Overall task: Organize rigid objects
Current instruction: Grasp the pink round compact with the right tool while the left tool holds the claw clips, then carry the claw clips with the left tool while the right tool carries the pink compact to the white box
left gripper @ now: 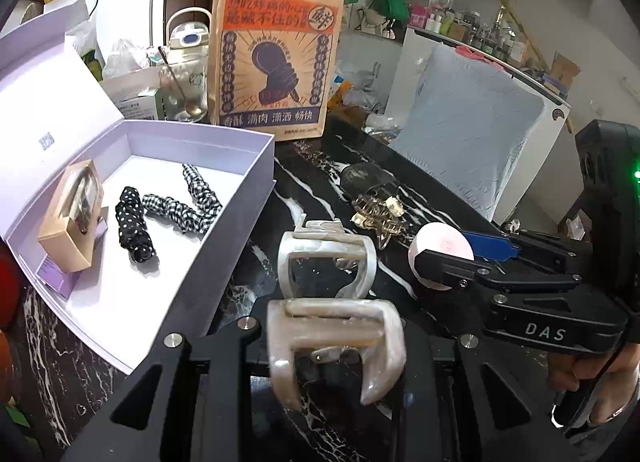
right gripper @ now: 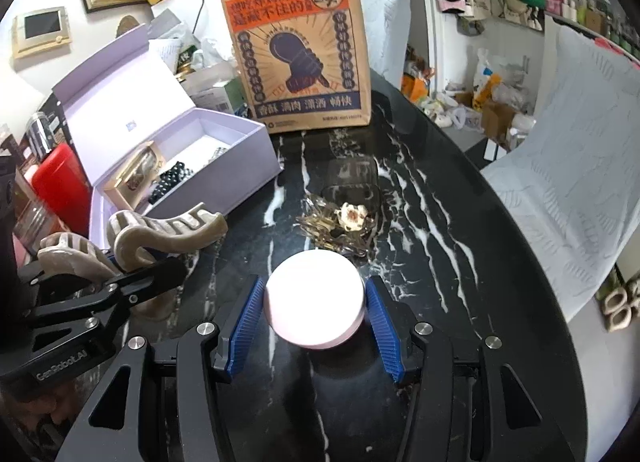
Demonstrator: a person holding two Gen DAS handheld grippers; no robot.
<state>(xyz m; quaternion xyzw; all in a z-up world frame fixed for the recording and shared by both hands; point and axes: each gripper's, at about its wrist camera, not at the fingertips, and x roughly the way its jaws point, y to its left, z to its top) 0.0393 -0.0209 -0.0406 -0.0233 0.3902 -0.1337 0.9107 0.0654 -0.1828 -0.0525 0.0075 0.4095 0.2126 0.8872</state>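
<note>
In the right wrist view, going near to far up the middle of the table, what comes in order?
Pink round case between the right gripper's pads → pile of gold hair clips → overturned clear glass → brown paper bag.

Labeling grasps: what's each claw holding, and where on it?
Left claw: pearly hair clip, pinched at its handle end. Right claw: pink round case, by opposite sides.

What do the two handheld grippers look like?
Both are black, angular frames with silver bolts. The right gripper has ribbed blue finger pads and white "DAS" lettering on its body; the left gripper reads "GenRobot.AI". A green light glows on the right unit.
</note>
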